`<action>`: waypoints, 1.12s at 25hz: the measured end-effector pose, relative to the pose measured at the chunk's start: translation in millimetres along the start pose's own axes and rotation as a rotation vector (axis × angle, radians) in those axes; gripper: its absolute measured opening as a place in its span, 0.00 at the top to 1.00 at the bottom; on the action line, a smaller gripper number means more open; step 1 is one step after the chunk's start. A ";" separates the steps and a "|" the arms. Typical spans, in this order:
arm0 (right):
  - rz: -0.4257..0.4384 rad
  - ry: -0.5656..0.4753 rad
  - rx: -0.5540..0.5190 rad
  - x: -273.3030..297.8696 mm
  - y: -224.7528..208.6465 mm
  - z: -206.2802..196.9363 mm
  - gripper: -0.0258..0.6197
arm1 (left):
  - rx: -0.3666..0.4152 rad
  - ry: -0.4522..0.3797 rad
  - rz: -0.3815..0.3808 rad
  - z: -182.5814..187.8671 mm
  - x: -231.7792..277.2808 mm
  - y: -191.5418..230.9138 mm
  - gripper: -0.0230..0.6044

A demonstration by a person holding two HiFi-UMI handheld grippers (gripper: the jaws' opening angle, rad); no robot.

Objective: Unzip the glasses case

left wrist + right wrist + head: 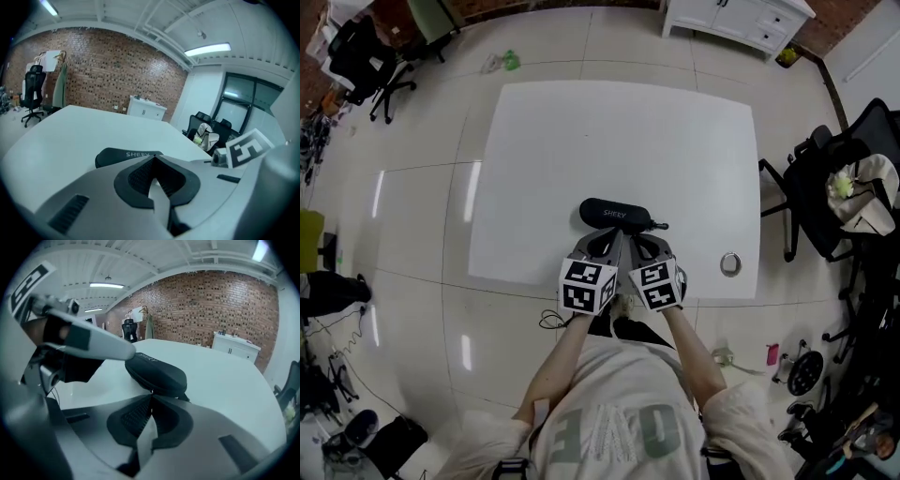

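A black zipped glasses case [614, 214] lies on the white table [581, 141], near its front edge. A short dark strap or pull [659, 226] sticks out of the case's right end. My left gripper [607, 234] sits just in front of the case [117, 157], and in the left gripper view its jaws [153, 157] meet with nothing between them. My right gripper [639, 236] is beside it, jaws shut [151, 395]. Its tips sit at the case's near seam [157, 373], left of the strap [185, 398]. I see nothing held.
A small silver ring-shaped object [730, 263] lies near the table's front right corner. Black office chairs [830, 197] with a bag stand to the right of the table. There is a white cabinet [741, 21] at the back and another chair [366, 56] at the far left.
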State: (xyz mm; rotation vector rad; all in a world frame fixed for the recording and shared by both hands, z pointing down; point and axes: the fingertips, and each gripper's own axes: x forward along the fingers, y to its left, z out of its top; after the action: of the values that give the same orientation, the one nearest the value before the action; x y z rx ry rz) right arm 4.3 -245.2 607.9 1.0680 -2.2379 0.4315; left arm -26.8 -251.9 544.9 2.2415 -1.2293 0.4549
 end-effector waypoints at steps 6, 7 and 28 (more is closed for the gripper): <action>0.025 0.012 0.023 -12.1 19.2 -13.2 0.96 | 0.095 0.065 0.026 -1.7 21.3 5.3 0.95; 0.024 0.014 0.024 -13.4 18.4 -13.4 0.96 | 0.087 0.068 0.020 -2.5 22.7 5.5 0.95; 0.068 0.128 -0.217 -0.5 -66.7 8.5 0.96 | 0.043 0.089 0.011 -9.0 26.6 4.8 0.96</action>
State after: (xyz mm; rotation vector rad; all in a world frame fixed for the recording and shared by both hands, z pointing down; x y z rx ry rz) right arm 53.5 -290.8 603.0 0.8313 -2.1555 0.2700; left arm -17.1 -266.4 567.5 2.2262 -1.1971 0.5845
